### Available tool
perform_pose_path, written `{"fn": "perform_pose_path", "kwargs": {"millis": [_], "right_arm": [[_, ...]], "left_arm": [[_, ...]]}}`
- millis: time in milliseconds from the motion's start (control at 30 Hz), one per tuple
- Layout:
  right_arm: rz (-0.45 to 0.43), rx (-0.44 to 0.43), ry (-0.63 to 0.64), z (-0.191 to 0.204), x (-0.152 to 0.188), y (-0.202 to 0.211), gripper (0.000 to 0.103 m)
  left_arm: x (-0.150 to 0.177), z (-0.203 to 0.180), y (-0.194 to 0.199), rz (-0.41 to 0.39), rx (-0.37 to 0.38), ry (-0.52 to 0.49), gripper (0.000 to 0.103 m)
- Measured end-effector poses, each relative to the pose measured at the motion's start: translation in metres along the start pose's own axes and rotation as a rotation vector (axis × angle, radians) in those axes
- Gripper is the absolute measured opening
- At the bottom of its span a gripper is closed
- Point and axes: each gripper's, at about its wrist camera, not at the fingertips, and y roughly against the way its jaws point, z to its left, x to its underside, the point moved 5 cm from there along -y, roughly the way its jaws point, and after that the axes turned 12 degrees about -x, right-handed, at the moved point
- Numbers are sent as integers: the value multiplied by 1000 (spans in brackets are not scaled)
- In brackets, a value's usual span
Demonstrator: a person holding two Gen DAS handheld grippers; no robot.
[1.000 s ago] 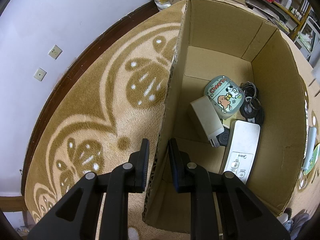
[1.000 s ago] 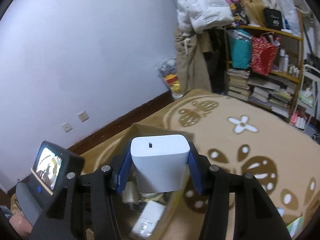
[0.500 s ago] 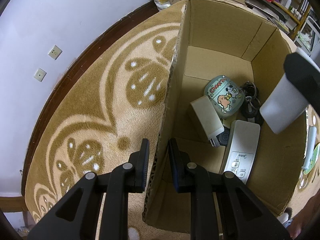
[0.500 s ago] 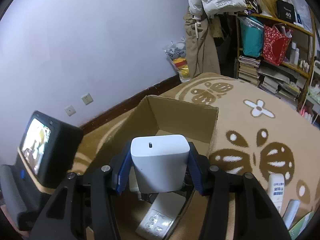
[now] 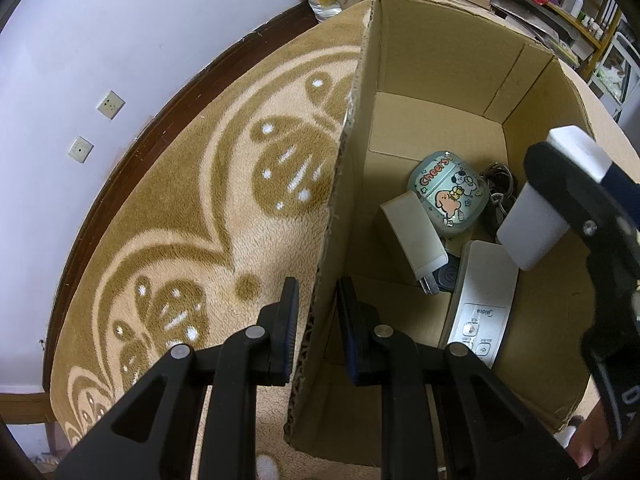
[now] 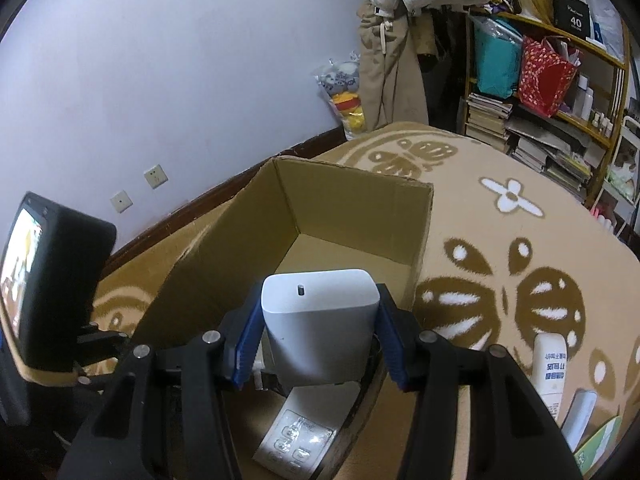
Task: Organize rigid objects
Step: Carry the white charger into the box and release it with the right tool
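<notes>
The right hand-held gripper (image 6: pixel 318 344) clamps the white power adapter (image 6: pixel 320 328), a rigid, smooth, probably light block best held across its 2 flat sides, above the cardboard box (image 5: pixel 440 80), whose wall the left hand-held gripper (image 5: pixel 318 316) pinches.

My right gripper (image 6: pixel 318 340) clamps a white rounded block (image 6: pixel 320 326) between its blue pads, holding it over the open cardboard box (image 6: pixel 352 216) on the patterned blanket (image 6: pixel 520 264). Below the block, inside the box, lies a white remote (image 6: pixel 296 440). At my left stands the other gripper's small lit screen (image 6: pixel 24 272).
</notes>
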Motion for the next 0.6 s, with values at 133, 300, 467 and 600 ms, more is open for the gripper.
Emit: {"fn": "perform_pose_path", "kwargs": {"millis": [133, 300, 467, 600], "right_arm": [[2, 13, 14, 2, 0, -2, 56], [-32, 11, 0, 1, -5, 5, 56], [-67, 14, -13, -3, -12, 17, 56], [-81, 55, -14, -9, -20, 26, 70]], "left_arm": [[0, 0, 0, -1, -1, 0, 19], [0, 0, 1, -2, -2, 0, 19], [1, -2, 1, 2, -2, -3, 20], [1, -2, 2, -4, -11, -6, 20]]}}
